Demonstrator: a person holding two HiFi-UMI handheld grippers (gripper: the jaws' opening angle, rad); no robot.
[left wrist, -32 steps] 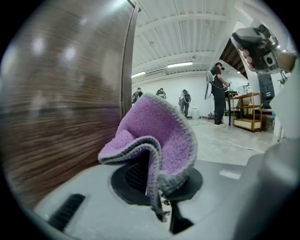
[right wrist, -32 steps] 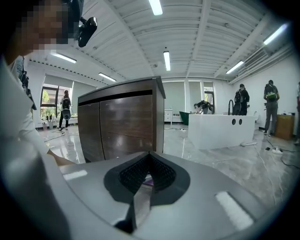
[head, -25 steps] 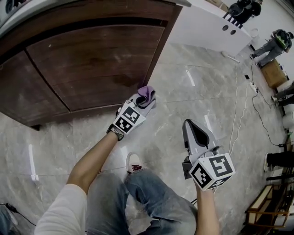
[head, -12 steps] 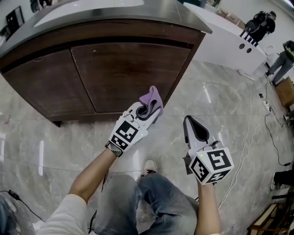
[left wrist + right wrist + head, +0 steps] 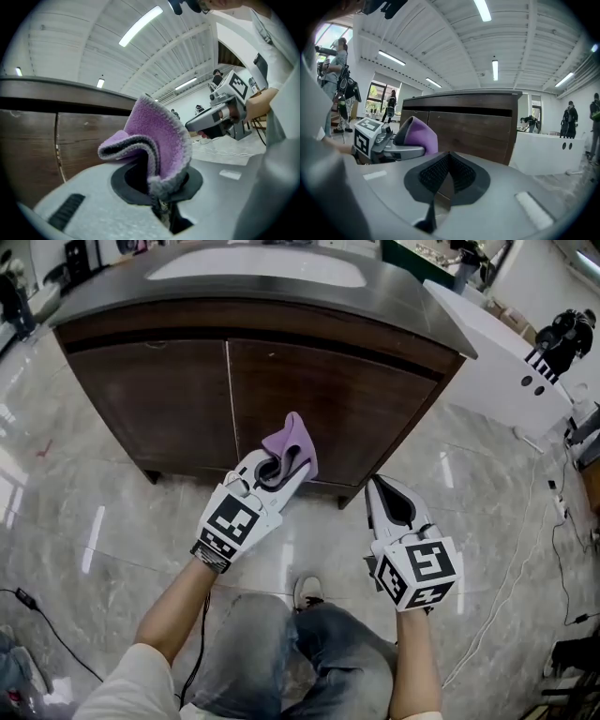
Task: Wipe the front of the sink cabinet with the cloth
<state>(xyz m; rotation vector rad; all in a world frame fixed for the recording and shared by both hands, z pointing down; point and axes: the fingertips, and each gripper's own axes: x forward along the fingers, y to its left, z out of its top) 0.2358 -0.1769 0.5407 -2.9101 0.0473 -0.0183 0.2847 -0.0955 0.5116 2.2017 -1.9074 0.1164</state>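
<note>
White counter (image 5: 497, 362) beside cabinet (image 5: 328, 409); probable cable (image 5: 61, 643) along floor (image 5: 112, 484).

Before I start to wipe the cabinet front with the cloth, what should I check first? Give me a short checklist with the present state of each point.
1. Purple cloth gripped by left gripper: ok, jaws shut on it.
2. Cloth points toward the cabinet front: ok.
3. Cloth touches the cabinet front: cannot tell.
4. Right gripper out of the way: ok, empty, jaws together, beside the left one.
5. Cabinet doors closed: ok.
</note>
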